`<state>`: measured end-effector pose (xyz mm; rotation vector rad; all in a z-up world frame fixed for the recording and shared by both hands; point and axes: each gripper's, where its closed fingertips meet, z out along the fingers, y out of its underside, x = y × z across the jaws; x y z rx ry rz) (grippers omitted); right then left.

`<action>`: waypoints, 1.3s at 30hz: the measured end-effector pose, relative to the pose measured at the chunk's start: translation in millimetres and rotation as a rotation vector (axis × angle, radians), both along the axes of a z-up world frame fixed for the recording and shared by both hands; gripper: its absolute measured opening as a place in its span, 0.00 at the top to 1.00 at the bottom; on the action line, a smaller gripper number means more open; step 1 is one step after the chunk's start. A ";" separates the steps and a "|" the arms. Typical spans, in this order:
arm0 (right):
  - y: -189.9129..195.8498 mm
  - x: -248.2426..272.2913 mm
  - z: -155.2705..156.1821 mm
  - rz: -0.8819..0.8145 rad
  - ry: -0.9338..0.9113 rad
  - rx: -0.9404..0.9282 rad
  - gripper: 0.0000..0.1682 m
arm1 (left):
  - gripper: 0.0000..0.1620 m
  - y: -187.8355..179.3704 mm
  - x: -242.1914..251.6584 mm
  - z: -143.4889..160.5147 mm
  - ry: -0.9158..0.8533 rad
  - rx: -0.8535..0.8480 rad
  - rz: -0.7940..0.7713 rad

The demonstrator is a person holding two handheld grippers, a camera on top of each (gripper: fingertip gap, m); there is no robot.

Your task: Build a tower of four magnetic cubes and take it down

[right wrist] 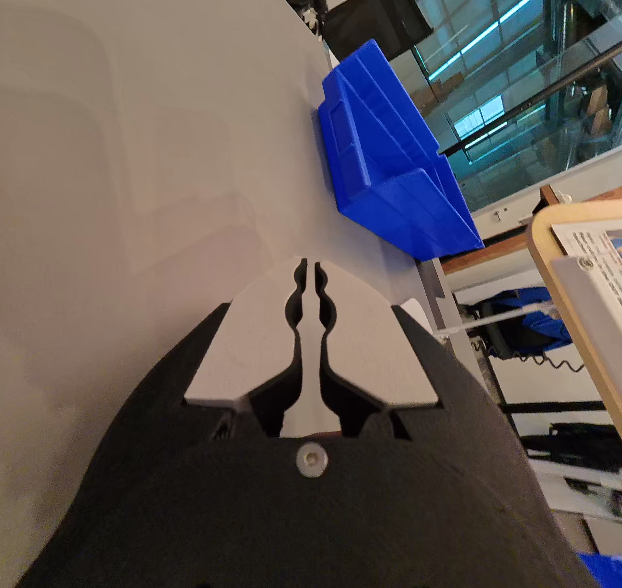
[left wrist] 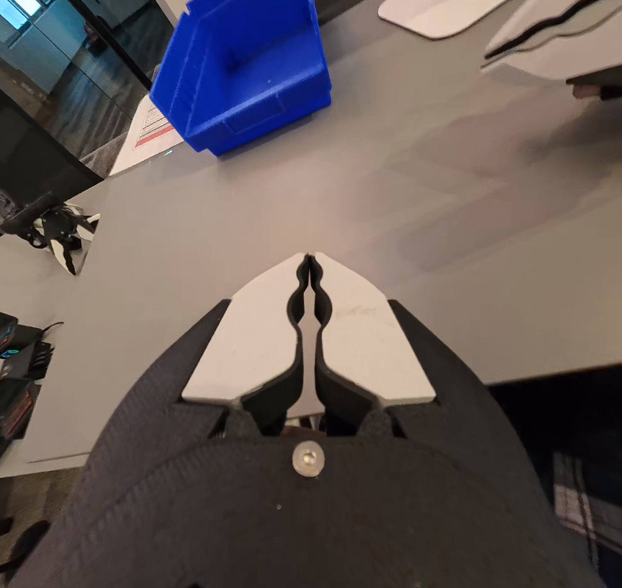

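Observation:
No magnetic cubes show in either view. My left gripper (left wrist: 310, 256) is shut and empty, its white fingertips touching, held above the grey table (left wrist: 370, 184). My right gripper (right wrist: 310, 262) is shut and empty, with only a sliver between its tips, and its view is rolled sideways over the same table (right wrist: 134, 134). The right gripper also shows blurred at the top right of the left wrist view (left wrist: 555, 33). A blue bin (left wrist: 249, 77) stands at the far left of the table; its inside looks empty. The same bin (right wrist: 387, 154) sits ahead and to the right in the right wrist view.
A white stand base (left wrist: 437, 9) sits at the back of the table. A black-and-white object (left wrist: 64, 235) lies at the left edge. A printed sheet (left wrist: 151, 134) lies beside the bin. A wooden-edged board with papers (right wrist: 572, 269) is off the table's end.

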<state>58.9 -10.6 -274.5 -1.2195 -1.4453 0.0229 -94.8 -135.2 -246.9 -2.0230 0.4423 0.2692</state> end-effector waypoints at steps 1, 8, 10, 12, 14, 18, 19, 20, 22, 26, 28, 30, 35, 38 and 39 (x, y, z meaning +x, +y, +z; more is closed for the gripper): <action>1.5 6.6 0.5 -0.020 0.014 -0.020 0.98 | 1.00 5.4 3.8 2.7 -0.017 0.009 0.001; 28.9 74.0 -0.1 -0.229 0.087 -0.188 0.88 | 1.00 59.4 55.8 15.8 -0.053 0.053 -0.112; 38.8 91.5 -3.1 -0.290 0.109 -0.256 0.81 | 0.98 78.3 69.8 18.0 -0.090 0.065 -0.151; 50.7 109.1 -8.3 -0.370 0.093 -0.294 0.68 | 0.89 97.9 79.6 14.1 -0.131 0.053 -0.166; 58.0 123.5 -11.7 -0.420 0.100 -0.336 0.61 | 0.79 116.4 87.4 8.7 -0.179 0.038 -0.173; 66.5 154.8 -18.1 -0.516 0.121 -0.465 0.46 | 0.58 149.2 94.5 -1.6 -0.254 0.010 -0.161; 67.9 163.6 -20.0 -0.541 0.124 -0.502 0.41 | 0.57 155.6 97.9 -4.2 -0.273 0.001 -0.177; 69.6 172.5 -21.9 -0.565 0.131 -0.535 0.35 | 0.53 162.2 100.1 -8.1 -0.297 -0.019 -0.180; 69.7 187.4 -29.6 -0.596 0.144 -0.625 0.28 | 0.48 174.3 105.2 -18.4 -0.311 -0.065 -0.193; 69.3 209.3 -50.6 -0.623 0.077 -0.708 0.16 | 0.39 193.4 119.5 -50.6 -0.288 -0.207 -0.215; 66.5 208.6 -59.1 -0.608 0.106 -0.794 0.17 | 0.38 203.1 122.1 -65.2 -0.231 -0.239 -0.211; 67.7 211.4 -60.2 -0.609 0.111 -0.806 0.17 | 0.41 210.4 121.7 -75.0 -0.180 -0.287 -0.175; 64.4 214.3 -65.0 -0.618 0.120 -0.868 0.17 | 0.48 216.1 130.0 -77.5 -0.161 -0.300 -0.184; 62.0 214.4 -65.1 -0.630 0.120 -0.875 0.17 | 0.52 216.7 130.7 -76.1 -0.169 -0.292 -0.180; 60.8 214.2 -65.1 -0.624 0.118 -0.875 0.16 | 0.53 216.4 130.9 -76.7 -0.163 -0.294 -0.181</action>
